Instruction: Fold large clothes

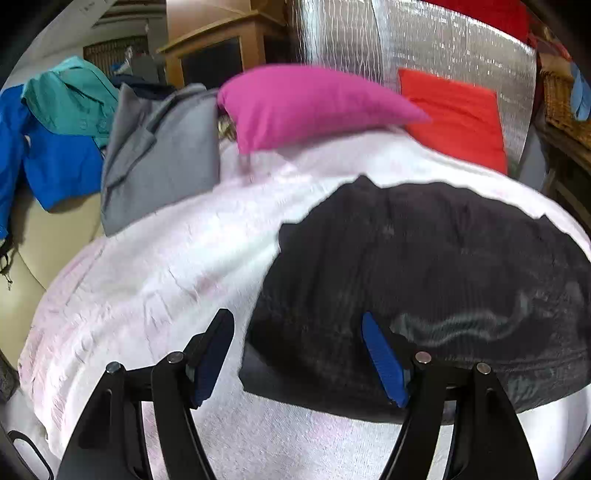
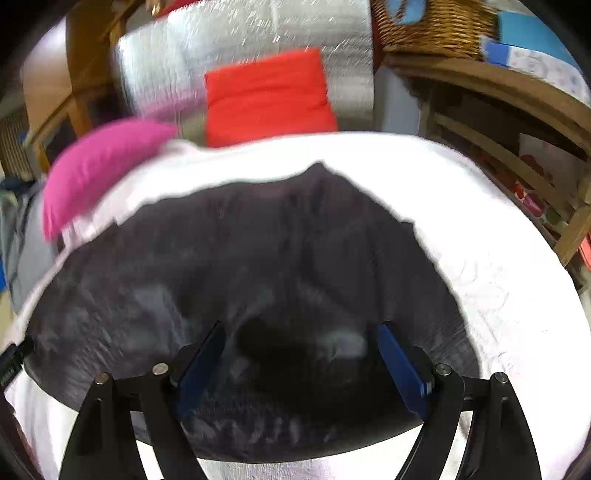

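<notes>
A black garment (image 1: 424, 266) lies folded and flat on a white bed cover (image 1: 155, 280). In the left wrist view my left gripper (image 1: 295, 315) hangs open over the garment's left edge. Its left pad is above the white cover and its right pad above the black cloth, and neither presses on the fabric. In the right wrist view the same black garment (image 2: 258, 258) fills the middle of the white bed cover (image 2: 498, 280). My right gripper (image 2: 302, 326) stands wide open above the garment's near part, with only cloth lying below the blue pads (image 2: 402, 369).
A pink pillow (image 1: 306, 103) and a red pillow (image 1: 458, 118) lean at the head of the bed against a silver foil panel (image 1: 424, 44). A grey garment (image 1: 162, 158) and blue (image 1: 55, 162) and teal (image 1: 74, 96) clothes lie at the left. A wooden shelf (image 2: 517, 110) with a wicker basket (image 2: 436, 26) stands right.
</notes>
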`<state>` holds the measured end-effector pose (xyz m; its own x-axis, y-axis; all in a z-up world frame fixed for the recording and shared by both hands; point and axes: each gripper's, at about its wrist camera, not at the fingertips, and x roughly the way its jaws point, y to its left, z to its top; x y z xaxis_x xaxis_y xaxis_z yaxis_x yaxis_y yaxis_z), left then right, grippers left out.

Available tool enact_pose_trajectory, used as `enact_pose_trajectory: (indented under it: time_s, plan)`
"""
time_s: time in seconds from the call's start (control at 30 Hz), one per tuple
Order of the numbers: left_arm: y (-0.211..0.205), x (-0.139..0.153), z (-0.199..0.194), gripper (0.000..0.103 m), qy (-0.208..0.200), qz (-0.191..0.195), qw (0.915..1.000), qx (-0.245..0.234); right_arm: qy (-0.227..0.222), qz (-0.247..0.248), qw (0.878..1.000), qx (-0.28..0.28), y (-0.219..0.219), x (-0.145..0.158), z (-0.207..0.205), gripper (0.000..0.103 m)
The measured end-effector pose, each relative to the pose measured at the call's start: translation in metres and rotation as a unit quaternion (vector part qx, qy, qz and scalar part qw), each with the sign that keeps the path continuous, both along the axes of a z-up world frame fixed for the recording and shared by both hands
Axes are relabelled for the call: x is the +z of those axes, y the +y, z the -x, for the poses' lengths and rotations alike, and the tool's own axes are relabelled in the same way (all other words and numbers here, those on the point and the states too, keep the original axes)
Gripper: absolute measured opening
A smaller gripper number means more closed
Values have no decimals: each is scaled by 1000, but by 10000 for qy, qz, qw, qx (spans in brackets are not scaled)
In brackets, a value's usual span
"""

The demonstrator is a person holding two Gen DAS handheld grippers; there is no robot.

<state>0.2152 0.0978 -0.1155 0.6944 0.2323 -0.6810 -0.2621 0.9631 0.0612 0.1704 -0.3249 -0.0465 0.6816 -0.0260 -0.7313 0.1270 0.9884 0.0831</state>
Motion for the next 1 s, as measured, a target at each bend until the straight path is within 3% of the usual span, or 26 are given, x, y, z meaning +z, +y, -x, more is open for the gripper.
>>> enact_pose_trajectory:
  time_s: [0.17, 0.33, 0.43, 0.6, 0.77, 0.9, 0.93, 1.0]
  plan:
    - [9, -27, -14, 75, 387, 134, 9992, -29, 271, 34, 9990, -359, -30, -20, -1, 87]
    - [4, 6, -12, 74, 135, 155, 9998, 27, 174, -261, 9988, -365, -39, 1, 0, 87]
    - [-13, 29, -23, 74, -31, 290, 9992, -291, 84, -380, 9992, -120, -30, 27, -16, 87]
    - [-81, 38, -83, 74, 329, 364, 9920, -1165, 478, -68, 9972, 571, 19, 37, -77, 87]
    - [-122, 17, -140, 74, 596, 261, 9900, -1251, 766, 204, 9945, 687, 53, 18, -136, 87]
    - [-128, -14, -172, 75, 1075, 28, 9876, -1145, 1269, 636, 9873, 715, 62, -23, -169, 88]
    - [-126, -25, -176, 77, 1262, 97, 9856, -1122, 1349, 550, 9871, 658, 59, -33, -173, 89]
    - [-119, -32, -178, 81, 1230, 277, 9856, -1124, 1244, 484, 9894, 573, 56, -41, -174, 91]
